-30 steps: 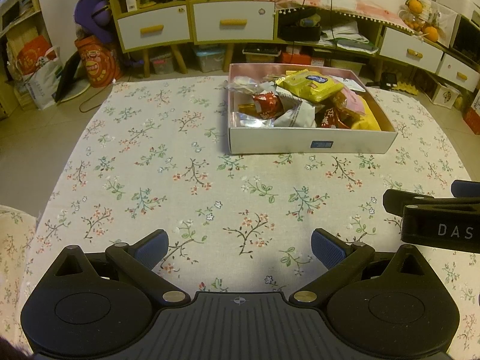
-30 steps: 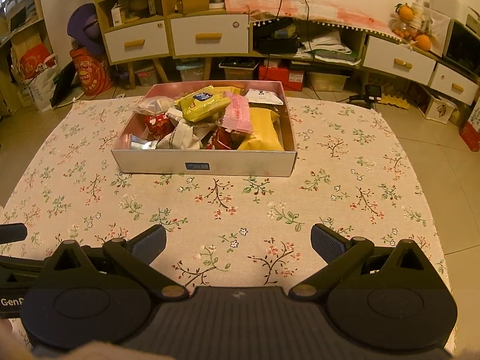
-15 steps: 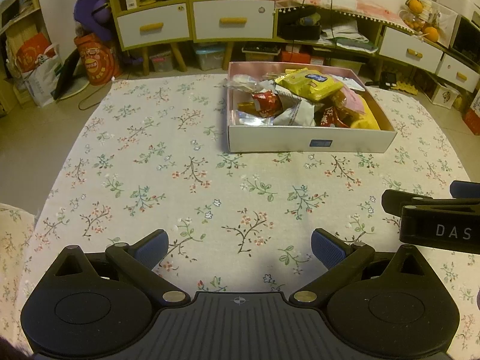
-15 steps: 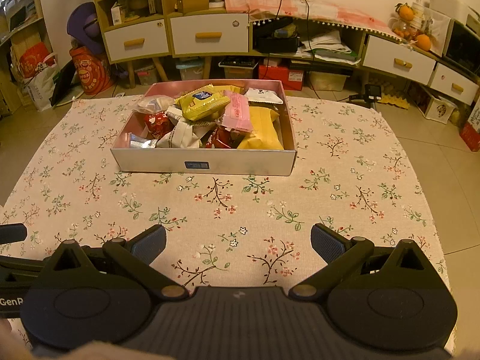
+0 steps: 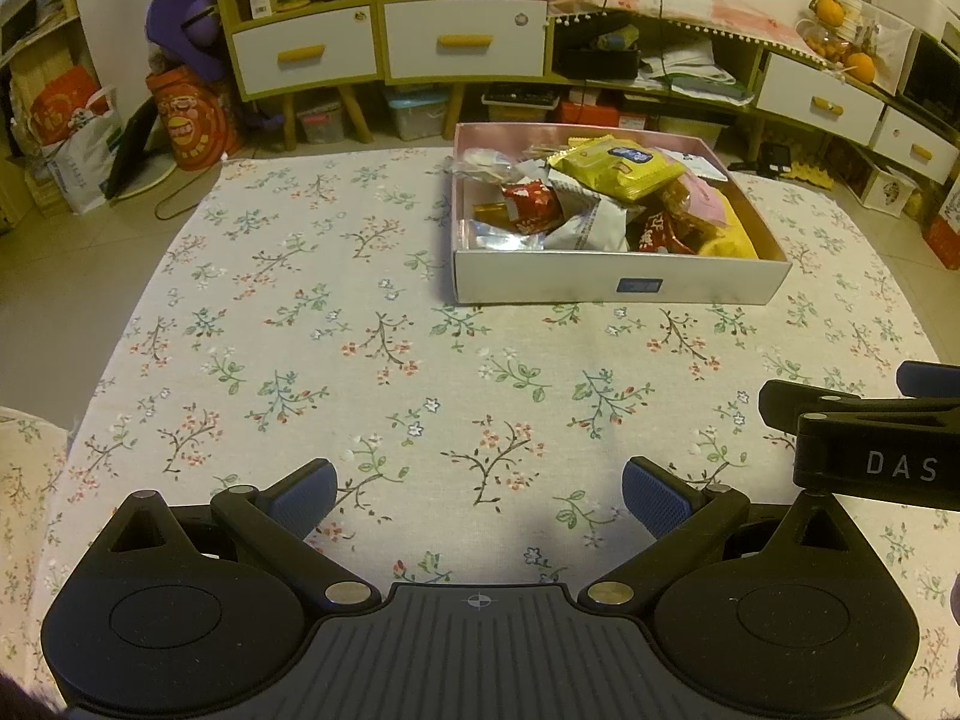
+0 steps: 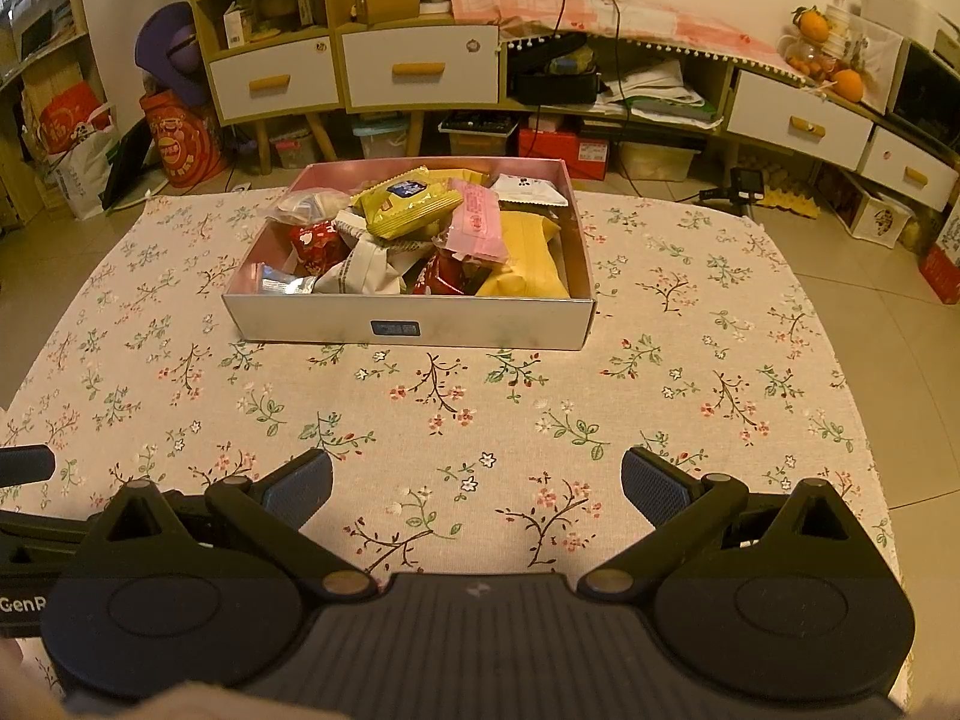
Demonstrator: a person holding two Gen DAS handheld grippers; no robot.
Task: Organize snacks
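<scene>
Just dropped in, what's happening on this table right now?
A person holds both grippers low over the floral tablecloth, short of the shallow white cardboard box piled with wrapped snacks. The left gripper and right gripper are open and empty. A yellow snack packet lies on top; nothing is loose on the cloth.

The left gripper [image 5: 480, 492] fills the bottom of the left wrist frame, its two black fingers spread wide to lower left and lower right. One blue ribbed pad [image 5: 651, 495] sits right of centre, angled inward, and nothing lies between the fingers. At the right edge of that frame, the right gripper [image 5: 864, 438] shows side-on as a black body with white lettering.

In the right wrist frame the right gripper occupies the bottom the same way, fingers parted wide and empty, blue pads [image 6: 300, 489] facing each other. The left gripper's black side juts in at the lower left edge.
</scene>
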